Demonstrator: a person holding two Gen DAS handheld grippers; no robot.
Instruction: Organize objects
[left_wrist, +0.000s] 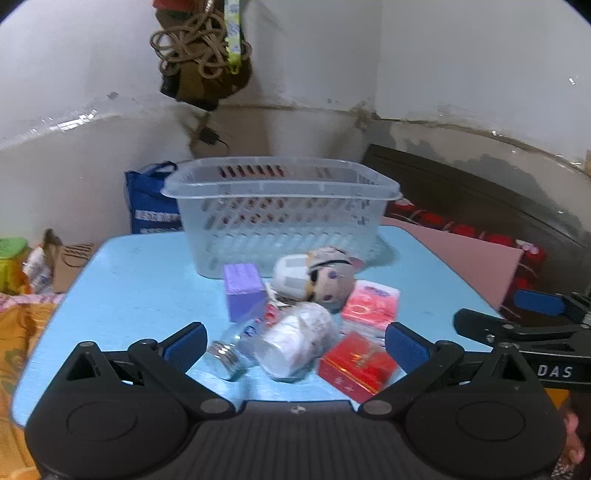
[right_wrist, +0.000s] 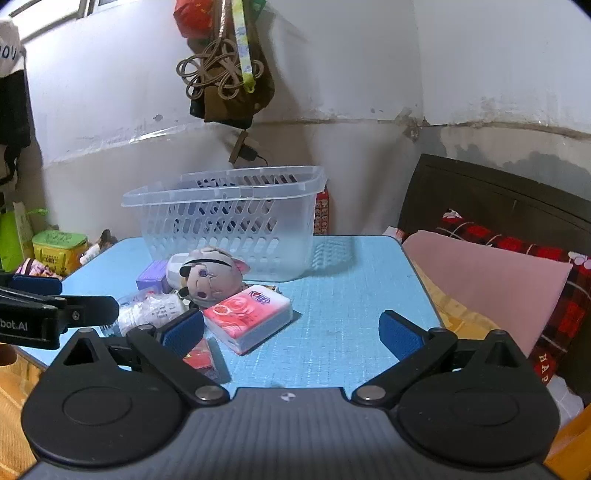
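Nothing is packed yet: the clear basket (left_wrist: 280, 206) stands apparently empty at the far side of the blue table (left_wrist: 140, 295). The left gripper (left_wrist: 295, 347) hovers with jaws wide apart over the heap: bottle (left_wrist: 236, 343), cup (left_wrist: 291, 343), red box (left_wrist: 356, 363), purple box (left_wrist: 243, 291), doll (left_wrist: 317, 277), tissue pack (left_wrist: 371, 304). The right gripper (right_wrist: 291, 328) is likewise spread, holding nothing. Judged next: pick one item cleanly, as the heap's items touch and crowd each other.

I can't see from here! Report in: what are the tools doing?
Left tool open, right tool open, both empty. Toys and boxes piled before the basket: doll, tissue pack. Nothing blocking.
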